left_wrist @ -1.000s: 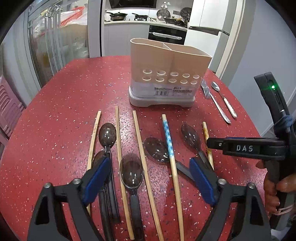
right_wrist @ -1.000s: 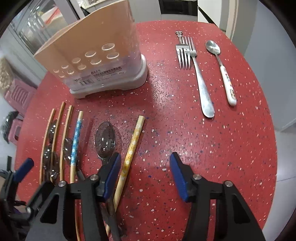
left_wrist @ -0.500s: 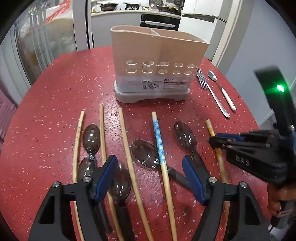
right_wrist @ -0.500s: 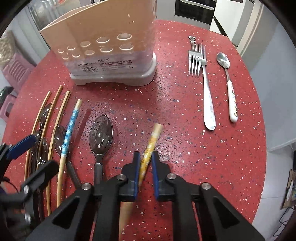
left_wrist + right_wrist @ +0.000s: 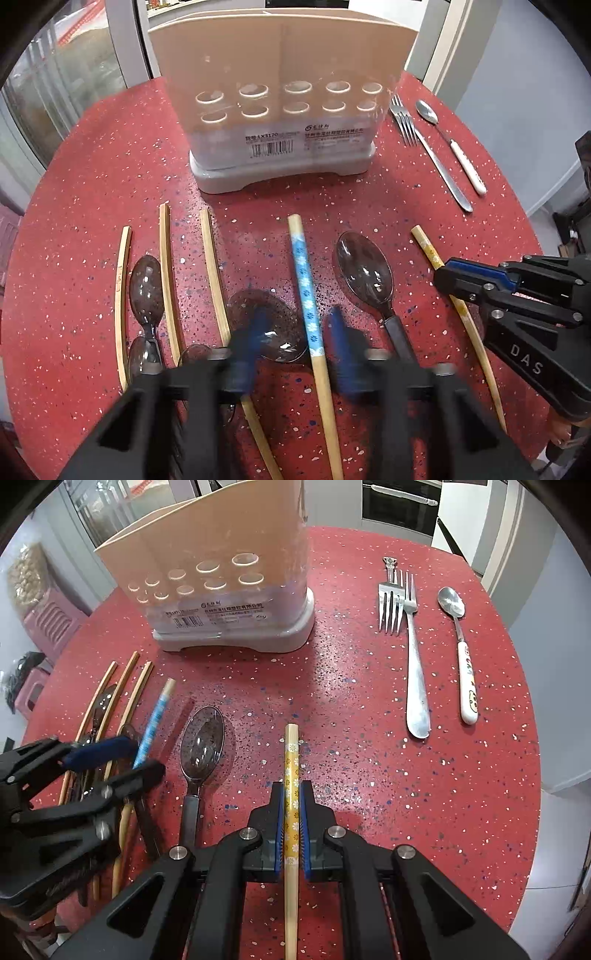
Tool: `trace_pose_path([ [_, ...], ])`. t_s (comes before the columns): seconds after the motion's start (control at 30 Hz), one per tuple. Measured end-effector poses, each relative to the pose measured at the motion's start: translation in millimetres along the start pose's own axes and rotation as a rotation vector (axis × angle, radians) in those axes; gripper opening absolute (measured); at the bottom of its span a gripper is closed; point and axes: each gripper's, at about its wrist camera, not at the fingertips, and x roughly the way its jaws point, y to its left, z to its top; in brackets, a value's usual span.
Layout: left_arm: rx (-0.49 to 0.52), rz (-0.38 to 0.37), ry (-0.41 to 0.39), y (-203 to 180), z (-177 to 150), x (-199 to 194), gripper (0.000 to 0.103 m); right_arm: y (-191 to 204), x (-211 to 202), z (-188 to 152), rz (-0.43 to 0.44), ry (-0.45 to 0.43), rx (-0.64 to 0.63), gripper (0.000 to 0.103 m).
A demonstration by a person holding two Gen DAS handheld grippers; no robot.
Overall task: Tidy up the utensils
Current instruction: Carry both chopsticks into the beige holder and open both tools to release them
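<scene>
My left gripper (image 5: 297,343) is blurred and its jaws are closing around the blue-patterned chopstick (image 5: 308,306). The chopstick lies between the pads on the red table, next to a dark plastic spoon (image 5: 266,325); the pads do not press on it. My right gripper (image 5: 291,805) is shut on the yellow flowered chopstick (image 5: 291,753), which runs straight out between the pads. In the left wrist view the right gripper (image 5: 454,280) sits at the right, over that yellow chopstick (image 5: 428,247). The beige utensil holder (image 5: 280,110) stands behind the row of utensils.
Several thin wooden chopsticks (image 5: 168,266) and dark spoons (image 5: 364,269) lie in a row in front of the holder (image 5: 221,590). A metal fork (image 5: 413,657) and a white-handled spoon (image 5: 465,657) lie at the right. The round table's edge (image 5: 532,775) curves close by.
My left gripper has moved forward toward the holder and its jaws have narrowed around the blue chopstick. My right gripper closed on the yellow chopstick, which now points straight ahead.
</scene>
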Motion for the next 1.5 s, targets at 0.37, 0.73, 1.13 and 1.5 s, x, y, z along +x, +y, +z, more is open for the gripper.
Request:
trace_pose_path([
  [0.37, -0.05, -0.056, -0.072, 15.5, -9.1, -18.7, 0.033, -32.6, -1.1, -2.0, 0.155, -0.029, 0.076, 0.008],
  [0.73, -0.125, -0.117, -0.273, 34.1, -14.4, -86.8, 0.033, -38.5, -62.5, -19.0, 0.31, -0.199, 0.073, 0.008],
  [1.13, -0.154, -0.157, -0.478, 48.8, 10.9, -167.1, 0.033, -24.7, -134.1, 12.7, 0.38, -0.392, 0.026, 0.008],
  [1.5, -0.165, -0.136, -0.647, 72.3, 67.1, -232.9, 0.033, -0.5, -207.9, 84.7, 0.326, -0.56, -0.057, 0.008],
])
